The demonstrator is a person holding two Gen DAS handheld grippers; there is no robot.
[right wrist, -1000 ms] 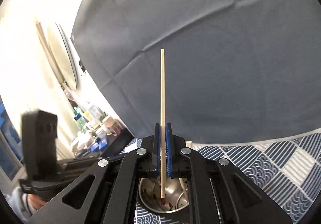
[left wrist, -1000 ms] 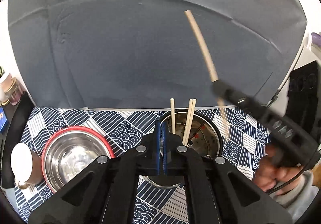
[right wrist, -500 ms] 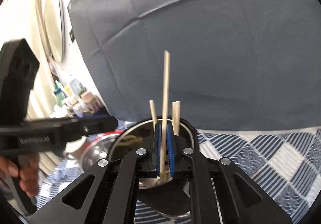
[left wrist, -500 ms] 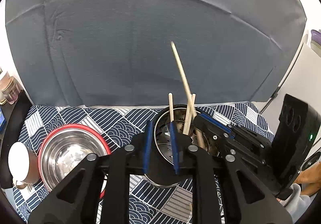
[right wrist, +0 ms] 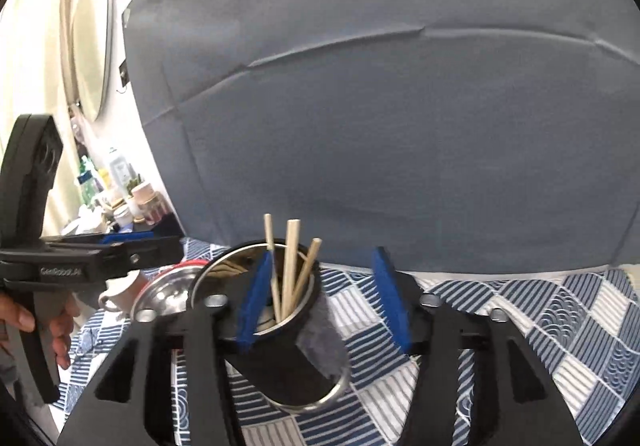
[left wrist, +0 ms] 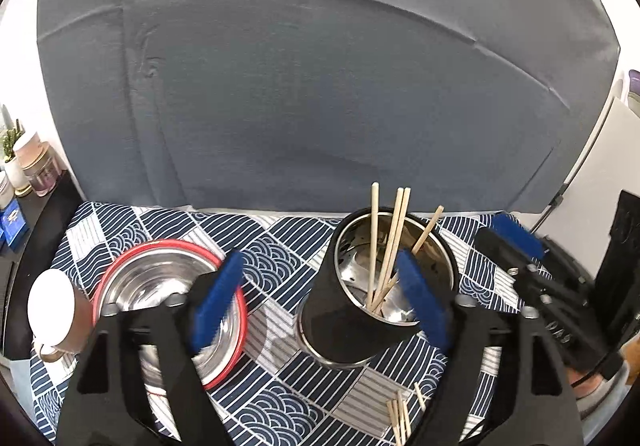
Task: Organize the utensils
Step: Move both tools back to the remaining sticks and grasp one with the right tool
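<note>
A black-sleeved steel cup (left wrist: pixel 360 310) stands on a blue-and-white patterned tablecloth (left wrist: pixel 280 242), four pale wooden chopsticks (left wrist: pixel 390 242) leaning inside it with their tips above the rim. Only the left wrist view shows the loose bundle of chopsticks (left wrist: pixel 400 412) still lying on the cloth in front of the cup, the full round of a red-rimmed steel bowl (left wrist: pixel 168 302) to its left, and a white-lined brown mug (left wrist: pixel 54 316) at the cloth's edge. Only the right wrist view takes in a round mirror (right wrist: pixel 94 46) on the cream wall, a cluttered shelf of bottles and jars (right wrist: pixel 116 190), and the person's hand (right wrist: pixel 44 322) on the trigger grip of the left gripper (right wrist: pixel 132 242).

The cup's inside is bright, perforated metal; its outer sleeve looks matte and dark. A creased grey backdrop (left wrist: pixel 320 86) fills the rear of both views.

The left gripper's blue-padded jaws have just been opening and now stand wide, one pad over the bowl, the other in front of the cup's rim, holding nothing. The right gripper (right wrist: pixel 324 302) has likewise just been opening; its jaws are parted, empty, with the chopsticks seen just beyond its left pad.
</note>
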